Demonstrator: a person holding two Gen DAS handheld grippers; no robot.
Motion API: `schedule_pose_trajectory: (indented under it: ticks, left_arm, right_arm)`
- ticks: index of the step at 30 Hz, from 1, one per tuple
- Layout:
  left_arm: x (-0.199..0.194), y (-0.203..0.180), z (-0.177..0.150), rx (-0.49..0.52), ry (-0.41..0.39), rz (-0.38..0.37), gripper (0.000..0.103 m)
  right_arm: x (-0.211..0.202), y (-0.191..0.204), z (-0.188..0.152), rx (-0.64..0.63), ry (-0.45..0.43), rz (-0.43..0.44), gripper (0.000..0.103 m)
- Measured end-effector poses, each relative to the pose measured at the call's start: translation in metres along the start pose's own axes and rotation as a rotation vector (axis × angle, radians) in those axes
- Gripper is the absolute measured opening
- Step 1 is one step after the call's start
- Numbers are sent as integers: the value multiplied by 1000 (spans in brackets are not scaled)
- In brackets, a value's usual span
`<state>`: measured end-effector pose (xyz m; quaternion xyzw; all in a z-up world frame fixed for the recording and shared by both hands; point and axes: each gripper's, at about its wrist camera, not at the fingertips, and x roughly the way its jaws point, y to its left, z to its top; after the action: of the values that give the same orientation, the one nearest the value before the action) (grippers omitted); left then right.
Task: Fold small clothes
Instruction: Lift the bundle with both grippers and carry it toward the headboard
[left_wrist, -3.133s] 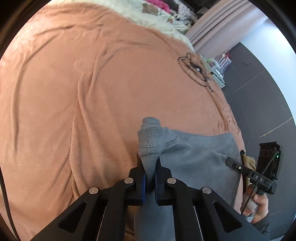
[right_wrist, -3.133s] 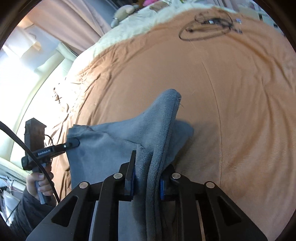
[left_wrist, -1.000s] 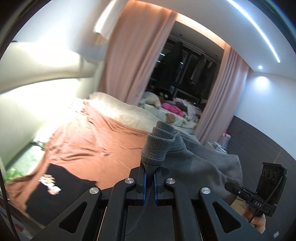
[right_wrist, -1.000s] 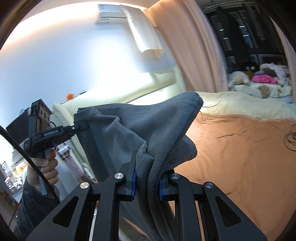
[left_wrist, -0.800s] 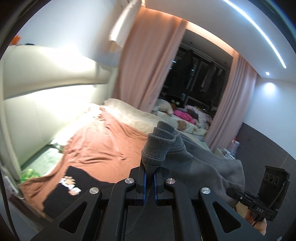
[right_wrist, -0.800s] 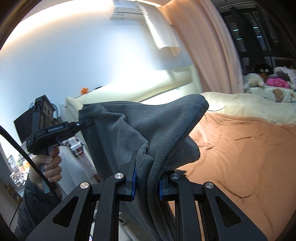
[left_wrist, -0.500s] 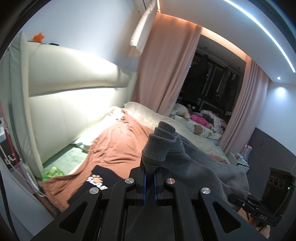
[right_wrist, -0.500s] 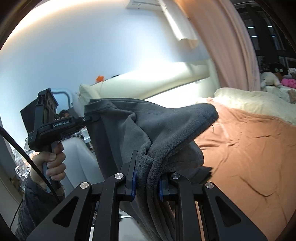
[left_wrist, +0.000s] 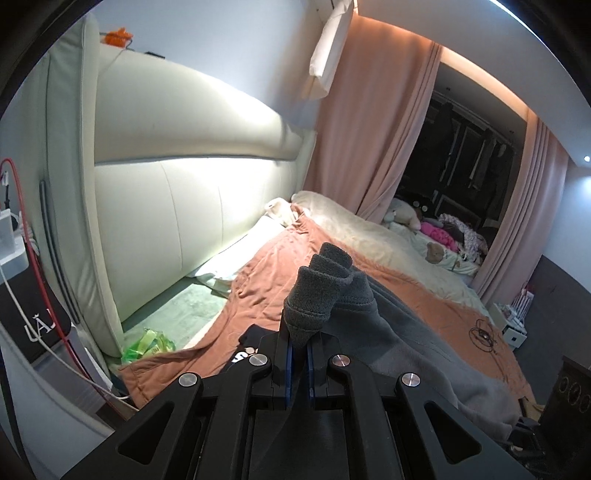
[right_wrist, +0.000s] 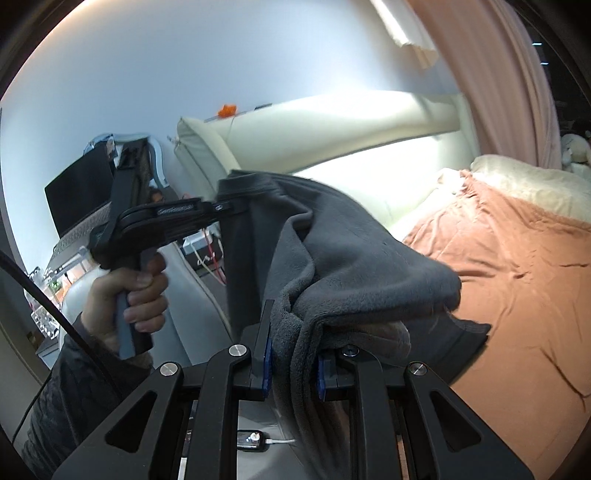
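While held aloft over the bed (left_wrist: 424, 291) edge | left tongs (left_wrist: 300, 363) pinching garment (left_wrist: 417, 343) cuff, right tongs (right_wrist: 293, 363) pinching bunched hem | risk: thin cuff slipping free, or slack cloth landing creased across black shirt (left_wrist: 251, 341)

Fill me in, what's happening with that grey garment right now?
A person holds a grey garment up in the air with both handheld grippers. The left gripper is shut on a ribbed cuff or hem, the right gripper is shut on a thick bunch of the fabric, and the cloth hangs between them above the orange bedspread. A black printed garment lies on the bed underneath. No fold has been laid down yet.
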<state>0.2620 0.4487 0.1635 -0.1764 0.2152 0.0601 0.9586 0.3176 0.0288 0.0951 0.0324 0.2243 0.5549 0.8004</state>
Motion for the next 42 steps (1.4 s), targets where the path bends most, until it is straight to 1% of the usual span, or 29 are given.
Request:
schedule_pose_trajectory:
  ticks: [2,5,7,11,15,20,26,28,32,34,35,37,38,39,40,41,42]
  left_arm:
    - [14,10,-2,-6,16,20,5]
    - [34,23,-3,-26,33,30,5]
    - [42,25,-2,-32,43,33,5]
    - [57,24,2,-13,64,50,5]
    - [84,28,1,-7,105,83,5]
    - [119,26,6,-10,120,93,5]
    - [173,15,11,21,158,131,5]
    - [193,14,10,22,172,144,5]
    - [227,20,7,12,207,169,5]
    - [247,25,4,13,233,188,5]
    - [257,28,2,15,247,196,5]
    - [276,34,-3,9,270,209,5]
    - [283,37,-5,5,279,214,5]
    - [292,40,-8,4,289,222,5]
    - [303,42,-12,6,298,225,6]
    - [311,44,-15,2,305,224,6]
    - [320,46,-19,-7,309,223,11]
  right_arm:
    - [9,-13,2,7,24,14,14]
    - [12,-25,0,34,51,30,14]
    - [15,-36,0,59,69,38,14]
    - [17,-45,1,89,95,57,14]
    - [13,-63,7,110,103,51,14]
    - [3,-119,25,138,104,18,14]
    - [0,-193,54,169,133,-1,14]
    - [8,-199,57,175,141,0,14]
    - [27,-237,68,203,167,-4,14]
    - [34,-243,66,214,178,-2,14]
    - [39,-253,69,220,183,-4,14]
    - [56,-257,62,233,193,-5,14]
    - [70,-252,58,240,199,-4,14]
    - [75,-256,57,250,204,-8,14]
    - [80,-258,56,267,213,-34,14]
    - [84,-262,53,261,224,-85,15]
    - [92,-268,52,249,244,-146,15]
